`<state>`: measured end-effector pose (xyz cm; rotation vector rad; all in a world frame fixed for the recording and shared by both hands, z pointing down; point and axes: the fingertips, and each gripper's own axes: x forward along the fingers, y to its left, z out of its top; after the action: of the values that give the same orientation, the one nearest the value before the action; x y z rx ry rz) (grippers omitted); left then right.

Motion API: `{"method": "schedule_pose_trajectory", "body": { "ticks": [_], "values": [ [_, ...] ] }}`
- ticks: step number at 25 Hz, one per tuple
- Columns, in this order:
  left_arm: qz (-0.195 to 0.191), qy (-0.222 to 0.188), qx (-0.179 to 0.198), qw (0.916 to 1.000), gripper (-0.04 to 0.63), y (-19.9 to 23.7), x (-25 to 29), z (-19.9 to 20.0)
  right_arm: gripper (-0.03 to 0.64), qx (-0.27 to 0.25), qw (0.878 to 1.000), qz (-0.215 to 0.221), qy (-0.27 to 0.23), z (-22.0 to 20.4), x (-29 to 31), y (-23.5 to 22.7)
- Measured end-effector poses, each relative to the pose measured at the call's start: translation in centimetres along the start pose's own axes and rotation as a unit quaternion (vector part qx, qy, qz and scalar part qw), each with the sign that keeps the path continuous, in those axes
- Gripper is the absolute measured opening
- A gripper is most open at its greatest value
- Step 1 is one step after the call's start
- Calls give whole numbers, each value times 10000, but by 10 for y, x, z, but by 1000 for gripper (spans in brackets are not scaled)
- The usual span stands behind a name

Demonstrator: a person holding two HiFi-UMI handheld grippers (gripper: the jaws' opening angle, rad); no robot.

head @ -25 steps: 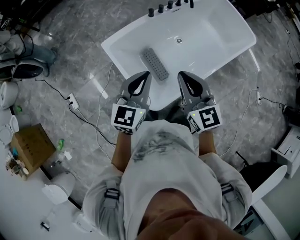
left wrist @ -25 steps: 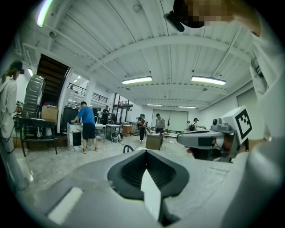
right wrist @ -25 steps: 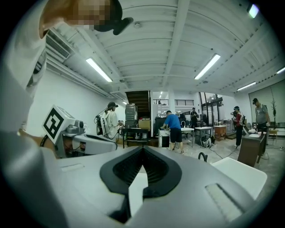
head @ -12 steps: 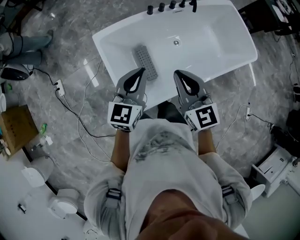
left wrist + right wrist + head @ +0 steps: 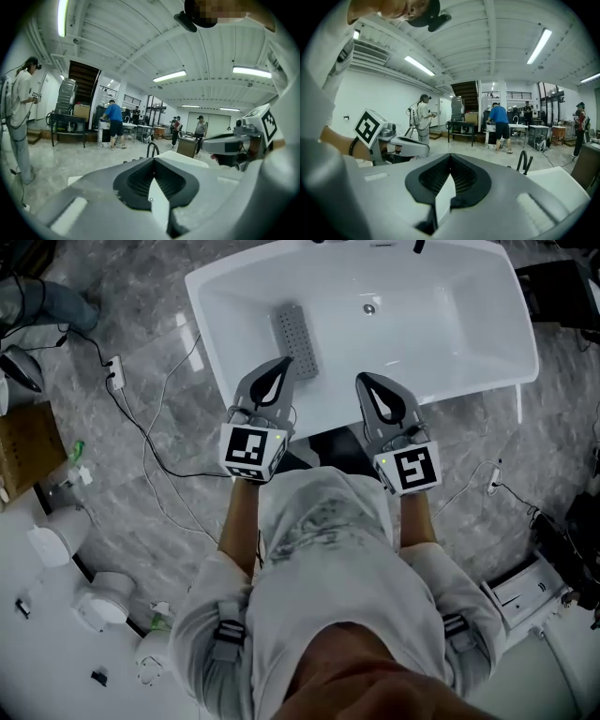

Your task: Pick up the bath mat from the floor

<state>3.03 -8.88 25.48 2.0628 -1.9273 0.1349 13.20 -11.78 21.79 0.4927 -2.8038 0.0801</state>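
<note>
**Head view.** White bathtub [image 5: 441, 334] on grey marbled floor [image 5: 131, 352]; the tub's length runs left to right across the picture.
- Bath mat [image 5: 295, 338]: a grey, dotted strip lying inside the tub near its left end. Its long axis runs almost top to bottom in the picture, the top end leaning a little left, so it lies across the tub's length. This is the only view that shows it.
- Left gripper [image 5: 284, 364]: held out level over the tub's near rim. Its tip sits just beside the mat's near end in the picture.
- Right gripper [image 5: 364, 381]: parallel to the left one, further along the same rim and well apart from the mat.
- Also here only: cables [image 5: 150, 442] on the floor and a cardboard box [image 5: 23, 446] at the left edge.

**Left gripper view.** The jaws are pressed together with nothing between them. Beyond them are a black tap [image 5: 152, 149], the tub's white rim and the right gripper at the picture's right. The room shows in the two gripper views only: ceiling lights [image 5: 168, 76], a staircase [image 5: 83, 84] and people standing [image 5: 113, 124].

**Right gripper view.** The jaws are likewise closed on nothing. The left gripper shows at the picture's left, with the same tap and room beyond.
</note>
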Motion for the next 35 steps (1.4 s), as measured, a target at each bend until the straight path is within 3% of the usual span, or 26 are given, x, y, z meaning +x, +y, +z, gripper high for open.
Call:
{"method": "schedule_pose_trajectory", "body": {
  "ticks": [9, 20, 35],
  "values": [
    [496, 183, -72, 9986, 3, 11, 27, -46, 2, -17, 9987, 355, 354, -47, 22, -25],
    [467, 481, -21, 9977, 3, 24, 44, -99, 2, -154, 9973, 381, 602, -91, 50, -25],
    [-68, 634, -74, 9979, 3, 96, 34, -155, 3, 208, 9952, -499, 810, -137, 109, 29]
  ]
}}
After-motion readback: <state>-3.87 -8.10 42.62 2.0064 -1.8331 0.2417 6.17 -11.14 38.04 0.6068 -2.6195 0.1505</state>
